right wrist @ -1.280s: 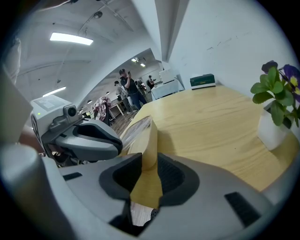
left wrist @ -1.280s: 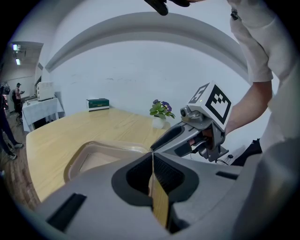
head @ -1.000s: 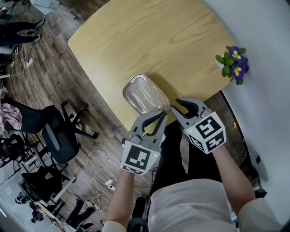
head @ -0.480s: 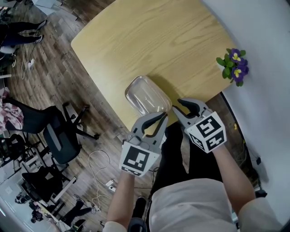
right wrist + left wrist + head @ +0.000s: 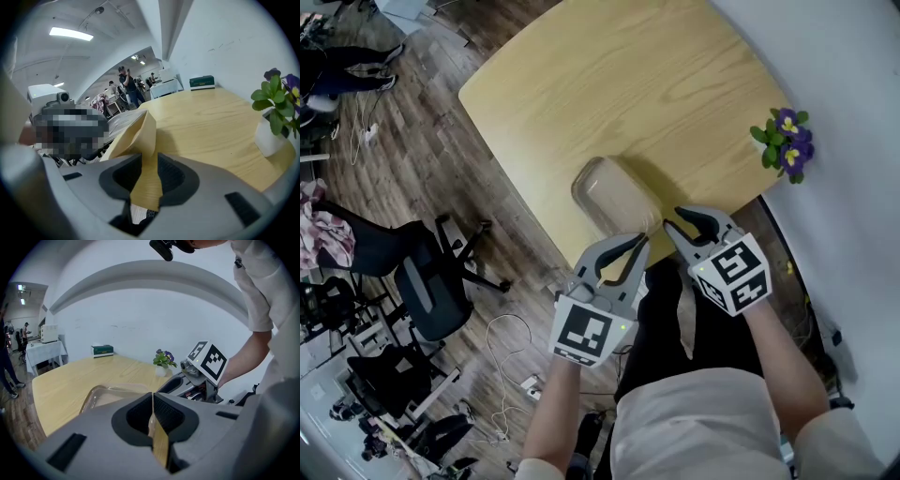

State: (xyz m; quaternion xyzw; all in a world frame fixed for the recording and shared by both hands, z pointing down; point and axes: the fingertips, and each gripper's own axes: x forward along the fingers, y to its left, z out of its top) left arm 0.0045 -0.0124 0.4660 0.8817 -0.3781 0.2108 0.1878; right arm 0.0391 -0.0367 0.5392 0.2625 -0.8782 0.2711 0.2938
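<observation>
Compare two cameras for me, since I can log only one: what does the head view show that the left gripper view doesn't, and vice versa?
Only the head view: the wooden floor, an office chair and cables. Only the left gripper view: the left gripper with its claw shut on the edge of the clear plastic bag, and a green box on the far side of the table. Both: the table, the clear plastic bag, the potted flower, the right gripper.

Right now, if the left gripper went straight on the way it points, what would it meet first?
The clear plastic bag. The left gripper has its fingers shut on the bag's edge, and the bag's bulging body lies directly ahead, at the near edge of the table. Beyond it looks like bare tabletop, though depth is unclear.
</observation>
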